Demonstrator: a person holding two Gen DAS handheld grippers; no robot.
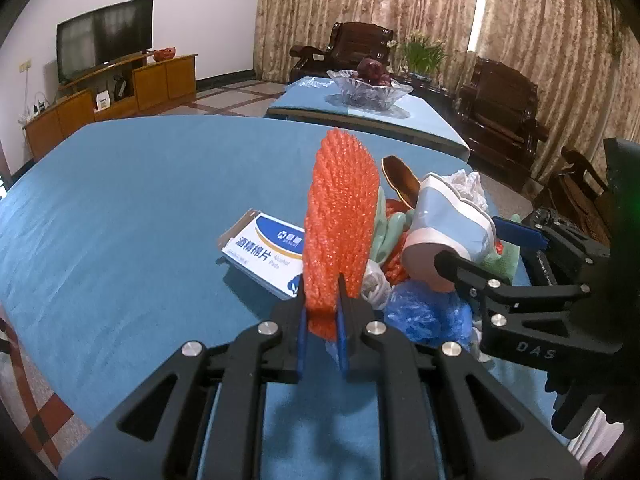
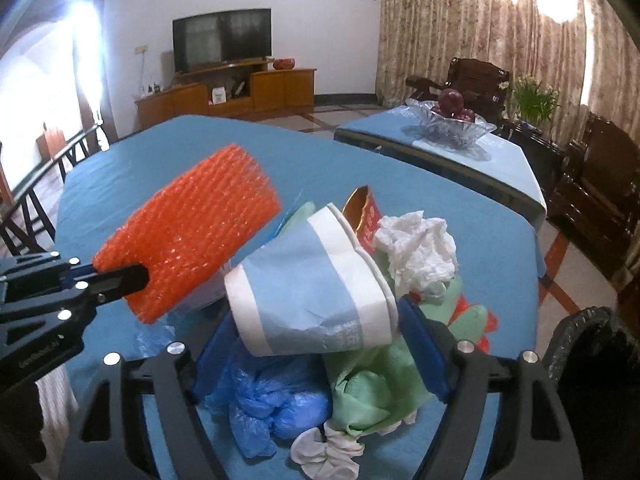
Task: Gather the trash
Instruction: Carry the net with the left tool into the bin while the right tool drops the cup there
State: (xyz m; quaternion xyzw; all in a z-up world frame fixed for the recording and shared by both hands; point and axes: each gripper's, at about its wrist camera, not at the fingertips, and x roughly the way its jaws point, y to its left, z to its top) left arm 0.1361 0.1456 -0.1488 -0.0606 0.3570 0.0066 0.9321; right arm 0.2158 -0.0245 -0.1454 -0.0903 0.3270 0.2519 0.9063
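L gripper (image 1: 322, 312) pinches the orange foam net (image 1: 340, 216), held up off the blue table (image 1: 140, 200). R gripper (image 2: 320, 336) squeezes the paper cup (image 2: 308, 296) above the trash pile: blue bag (image 2: 272, 408), green wrap (image 2: 372, 392), white tissue (image 2: 416, 248). Box (image 1: 268, 252) lies behind. Far back: fruit bowl (image 2: 452, 128), TV (image 2: 222, 40).

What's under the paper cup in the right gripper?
Under the paper cup, held by the right gripper, lie a blue plastic bag and green paper, with a white scrap nearer. Anything beneath those is hidden.
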